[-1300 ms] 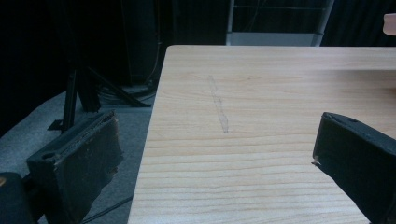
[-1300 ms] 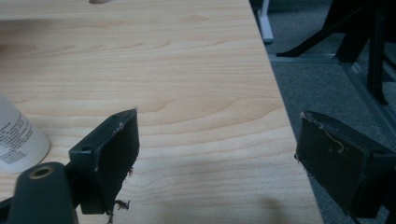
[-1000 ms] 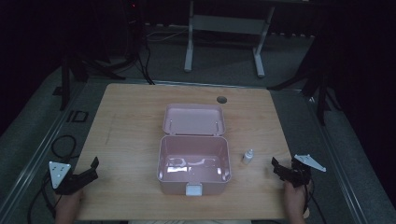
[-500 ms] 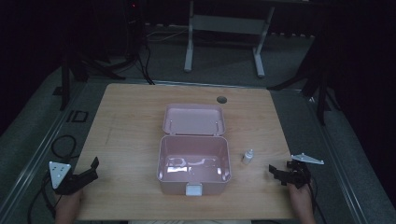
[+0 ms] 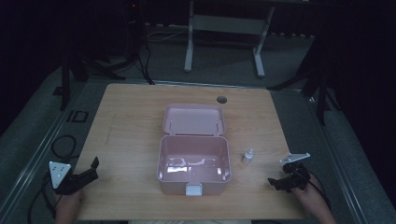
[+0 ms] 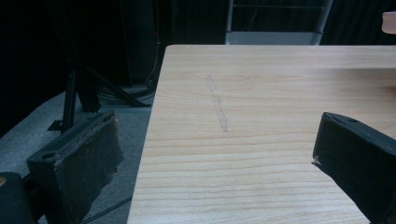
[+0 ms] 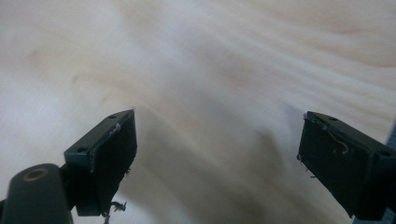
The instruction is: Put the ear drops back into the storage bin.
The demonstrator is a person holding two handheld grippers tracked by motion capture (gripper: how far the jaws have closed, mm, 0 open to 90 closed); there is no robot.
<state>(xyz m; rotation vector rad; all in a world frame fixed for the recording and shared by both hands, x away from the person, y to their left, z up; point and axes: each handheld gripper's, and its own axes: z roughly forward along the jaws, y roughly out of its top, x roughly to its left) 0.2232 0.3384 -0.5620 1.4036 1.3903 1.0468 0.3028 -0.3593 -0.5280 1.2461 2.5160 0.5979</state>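
Nearest, at the table's front left corner: left gripper (image 5: 91,170), held in a hand (image 5: 67,205), jaws spread wide and empty, grey three-cornered plate (image 5: 59,170) on top. In the left gripper view its fingers (image 6: 84,158) stand well apart, the left one over the table edge and the right one above bare wood; a faint scuff mark (image 6: 218,105) runs ahead between them on the wooden table (image 6: 261,154).

Nearest, at the front right corner: right gripper (image 5: 275,182), held in a hand (image 5: 313,198), jaws likewise parted with nothing between them. In the right gripper view its fingers (image 7: 105,158) hover close over blurred wood grain.

Next, between the two grippers and well apart from both: pink plastic box (image 5: 194,161), open, its hinged lid (image 5: 194,120) lying back flat on the far side, a white latch (image 5: 194,189) at its near wall. Interior appears empty apart from glare.

Next, just ahead and left of the right gripper's fingers, near the box's right wall but not touching it: small white dropper bottle (image 5: 247,156), upright.

Further, beyond the lid near the table's far edge: round cable hole (image 5: 222,100).

Farthest, on the dark floor behind the table: white metal stand (image 5: 224,32) and black cables (image 5: 140,56).
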